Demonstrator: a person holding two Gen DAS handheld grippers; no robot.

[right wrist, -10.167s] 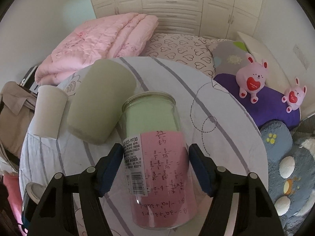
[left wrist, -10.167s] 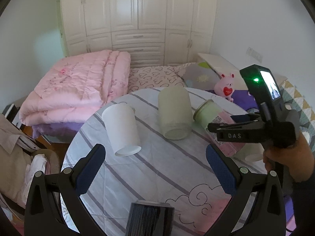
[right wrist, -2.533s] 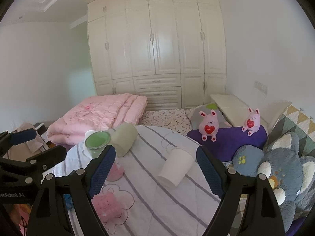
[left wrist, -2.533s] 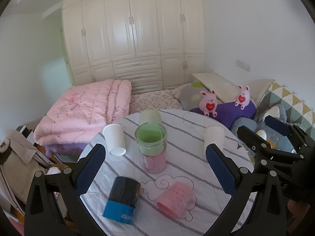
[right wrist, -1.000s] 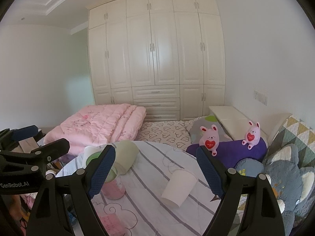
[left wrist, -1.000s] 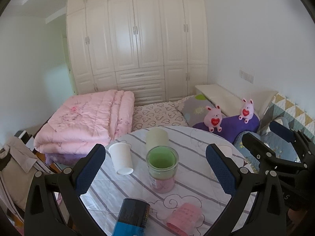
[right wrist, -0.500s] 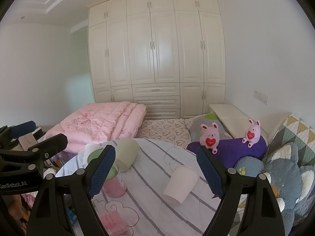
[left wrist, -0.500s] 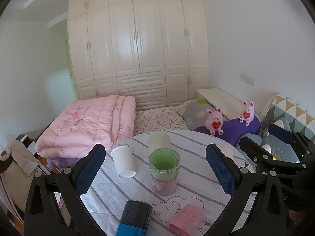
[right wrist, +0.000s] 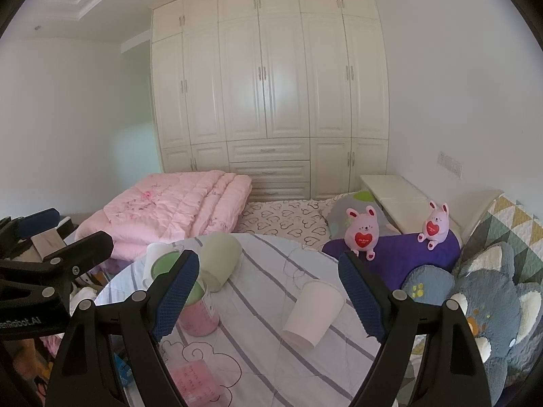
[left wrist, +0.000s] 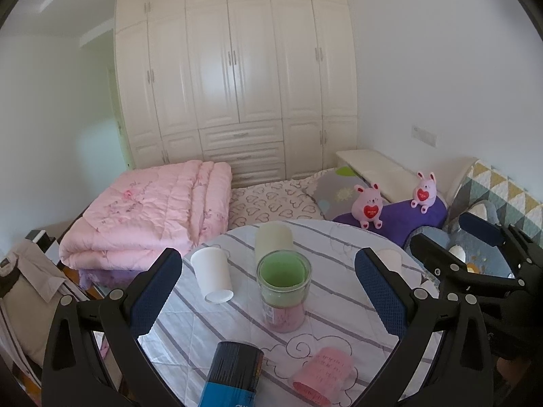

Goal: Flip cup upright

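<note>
The glass cup [left wrist: 283,293] with green inside and a pink lower part stands upright near the middle of the round table [left wrist: 339,308], mouth up – in the right wrist view it [right wrist: 198,315] is partly hidden behind the left finger of that gripper. Nothing touches it.

Around it lie other cups on their sides: a white paper cup [left wrist: 213,278] to its left, a pale green cup [left wrist: 273,241] just behind it, a pink cup [left wrist: 322,373] and a black-and-blue cup [left wrist: 234,371] at the near edge. A second white paper cup [right wrist: 314,312] lies well apart, on the right part of the striped cloth.

The left gripper [left wrist: 268,300] is held above the near edge with its jaws wide apart and nothing between them. The right gripper [right wrist: 268,298] is also spread wide and empty – it hangs over the right side of the table.

Behind the table are a folded pink quilt [left wrist: 152,210], two pink plush rabbits [right wrist: 363,234] on a purple cushion [right wrist: 397,254], and a white wardrobe [left wrist: 234,78].
</note>
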